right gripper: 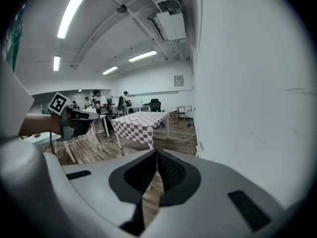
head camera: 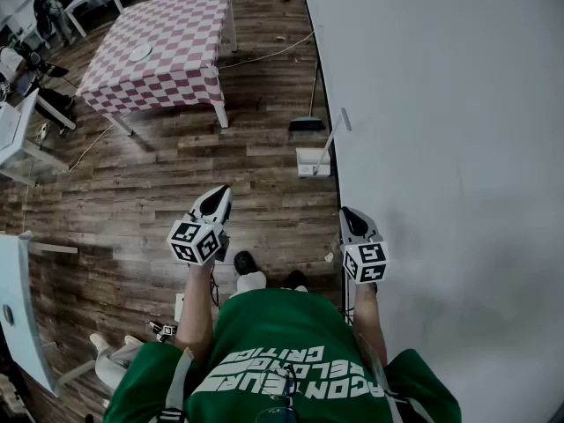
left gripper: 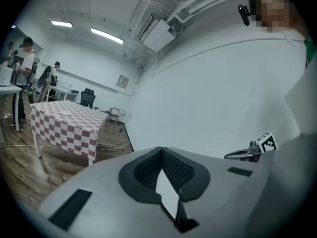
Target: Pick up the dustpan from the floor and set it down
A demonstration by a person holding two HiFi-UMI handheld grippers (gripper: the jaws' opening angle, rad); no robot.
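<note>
1. The left claw (left gripper: pixel 160 152) fills the bottom of its own view. Its jaws are pressed together at the tips with nothing between them.
2. The right claw (right gripper: pixel 156 155) is the same in its view, drawn tight and empty, with wood floor (right gripper: pixel 148 192) showing under the jaws.
3. In the head view the left claw (head camera: pixel 216 197) and the right claw (head camera: pixel 352 218) are held side by side, well apart, in front of a person in a green shirt (head camera: pixel 282 351). Both point toward twelve o'clock and tip slightly down. The person's shoes (head camera: pixel 248 264) are on the floor (head camera: pixel 159 174) between the two arms.
4. The dustpan (head camera: pixel 313 161) is white. It sits on the floor at the foot of the wall (head camera: pixel 441 104), at eleven o'clock from the right claw and two o'clock from the left. Neither claw touches it, and its long handle leans up against the wall.
5. A broom (head camera: pixel 307 123) with a dark head stands just past the dustpan at twelve o'clock, also by the wall.
6. A bench (head camera: pixel 167 47) under a red-and-white checked cloth stands at eleven o'clock from the left claw, well away. A pale plate (head camera: pixel 141 53) lies on it.
7. A thin cable (head camera: pixel 273 54) runs over the floor from the bench toward the wall.
</note>
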